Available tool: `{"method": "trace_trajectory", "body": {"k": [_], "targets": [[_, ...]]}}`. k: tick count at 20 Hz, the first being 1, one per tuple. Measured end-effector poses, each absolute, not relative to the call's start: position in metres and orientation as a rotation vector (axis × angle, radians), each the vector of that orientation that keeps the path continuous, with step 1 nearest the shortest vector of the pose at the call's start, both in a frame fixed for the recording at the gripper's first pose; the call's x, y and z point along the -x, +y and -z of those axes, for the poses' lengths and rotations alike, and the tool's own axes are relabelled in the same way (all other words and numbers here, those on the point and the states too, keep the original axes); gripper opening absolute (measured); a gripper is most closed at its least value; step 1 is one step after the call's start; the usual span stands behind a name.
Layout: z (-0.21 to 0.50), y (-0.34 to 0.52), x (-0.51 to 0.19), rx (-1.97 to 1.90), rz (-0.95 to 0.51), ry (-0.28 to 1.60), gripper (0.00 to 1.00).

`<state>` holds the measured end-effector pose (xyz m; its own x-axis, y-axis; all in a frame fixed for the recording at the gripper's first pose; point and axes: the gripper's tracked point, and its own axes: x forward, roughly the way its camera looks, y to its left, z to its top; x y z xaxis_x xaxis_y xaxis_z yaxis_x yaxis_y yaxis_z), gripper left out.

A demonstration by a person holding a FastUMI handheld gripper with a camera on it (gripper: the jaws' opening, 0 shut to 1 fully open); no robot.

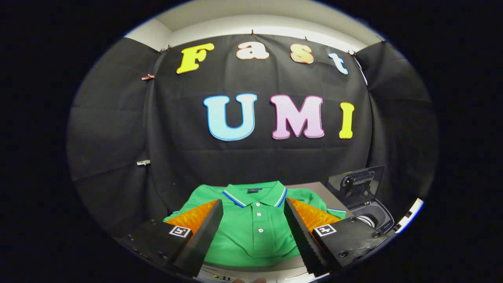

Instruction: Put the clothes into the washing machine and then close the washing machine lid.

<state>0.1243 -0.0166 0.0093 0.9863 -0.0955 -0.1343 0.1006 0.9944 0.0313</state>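
The gripper hangs over a green polo shirt lying flat on the surface, jaws spread wide and holding nothing. The shirt's collar lies between and just beyond them. The washing machine, lid raised, stands beyond the right jaw.

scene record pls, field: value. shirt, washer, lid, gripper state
shirt: green polo shirt lying flat on the table, collar toward the wall, buttons up
washer: small washing machine to the right of the shirt, drum opening visible
lid: washer lid raised, open
gripper: gripper open, fingers spread above the shirt, not touching it as far as can be seen
task stage: shirt not yet picked up
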Motion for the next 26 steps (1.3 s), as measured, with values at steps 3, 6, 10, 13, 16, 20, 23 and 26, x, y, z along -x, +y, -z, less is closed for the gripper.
{"method": "trace_trajectory", "body": {"k": [3, 6, 10, 13, 16, 20, 23, 26], "targets": [[0.002, -0.018, -0.148, -0.02, 0.106, 0.198, 0.97], [0.014, -0.019, -0.168, -0.005, 0.097, 0.263, 0.97], [0.032, -0.02, -0.185, -0.01, 0.095, 0.368, 0.98], [0.047, -0.02, -0.191, -0.011, 0.094, 0.449, 0.97], [0.054, -0.021, -0.194, -0.012, 0.095, 0.492, 0.97], [0.072, -0.023, -0.195, -0.048, 0.096, 0.579, 0.97], [0.078, -0.022, -0.191, -0.063, 0.087, 0.644, 0.97], [0.08, -0.022, -0.188, -0.048, 0.104, 0.704, 0.98]]}}
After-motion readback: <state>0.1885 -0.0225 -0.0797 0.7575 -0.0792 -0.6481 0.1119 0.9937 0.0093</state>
